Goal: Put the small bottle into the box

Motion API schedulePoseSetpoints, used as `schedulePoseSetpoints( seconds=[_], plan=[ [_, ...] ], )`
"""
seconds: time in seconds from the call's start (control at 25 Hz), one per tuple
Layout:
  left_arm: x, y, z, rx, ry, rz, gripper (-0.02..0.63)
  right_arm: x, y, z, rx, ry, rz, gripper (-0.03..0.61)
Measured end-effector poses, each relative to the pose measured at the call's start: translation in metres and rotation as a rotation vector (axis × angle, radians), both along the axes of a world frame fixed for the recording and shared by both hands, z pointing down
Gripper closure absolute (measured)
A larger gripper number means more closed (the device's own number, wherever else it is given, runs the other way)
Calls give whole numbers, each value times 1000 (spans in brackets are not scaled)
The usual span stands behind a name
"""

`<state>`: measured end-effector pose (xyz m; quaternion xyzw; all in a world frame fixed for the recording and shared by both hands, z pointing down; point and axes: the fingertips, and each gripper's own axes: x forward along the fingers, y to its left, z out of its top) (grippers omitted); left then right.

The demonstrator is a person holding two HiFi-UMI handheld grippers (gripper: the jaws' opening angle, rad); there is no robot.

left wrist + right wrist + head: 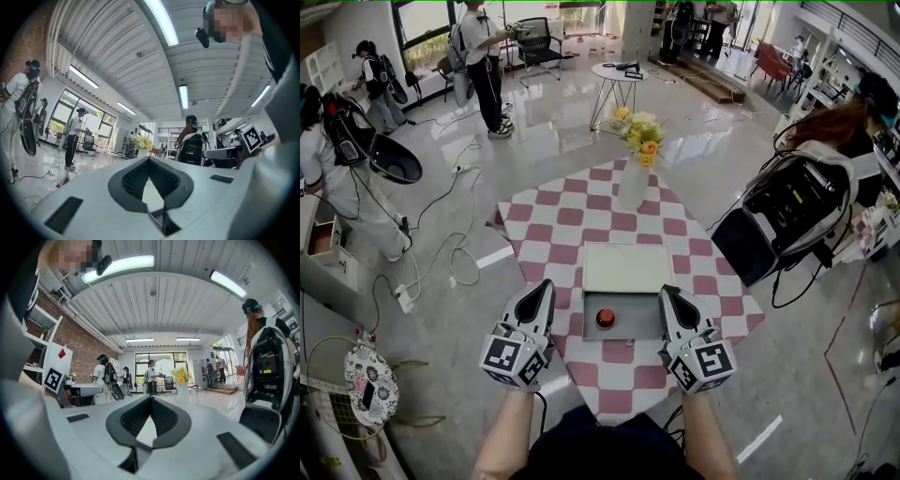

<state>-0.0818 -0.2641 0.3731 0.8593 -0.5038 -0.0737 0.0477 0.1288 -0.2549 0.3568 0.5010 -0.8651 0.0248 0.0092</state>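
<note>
In the head view a small bottle with a red cap (605, 318) stands inside the open grey box (637, 323), near its left wall. The box's white lid (623, 267) lies flat behind it. My left gripper (546, 287) rests just left of the box and my right gripper (667, 292) just right of it. Both point away from me, level with the table. Each has its jaws shut with nothing between them, as the left gripper view (149, 160) and the right gripper view (151, 398) show. Neither touches the bottle.
The box sits on a table with a pink-and-white chequered cloth (548, 220). A white vase of yellow flowers (633, 183) stands at its far end. A person with a black backpack (797, 202) is close on the right. Cables (455, 258) trail over the floor on the left.
</note>
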Motion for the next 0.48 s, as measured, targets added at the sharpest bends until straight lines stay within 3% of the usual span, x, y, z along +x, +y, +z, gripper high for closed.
schedulePoseSetpoints(
  seconds=[0.48],
  plan=[
    [6,-7,8,-10,-5,-7,612,5,-8,9,-11,-15,-12,574]
  ],
)
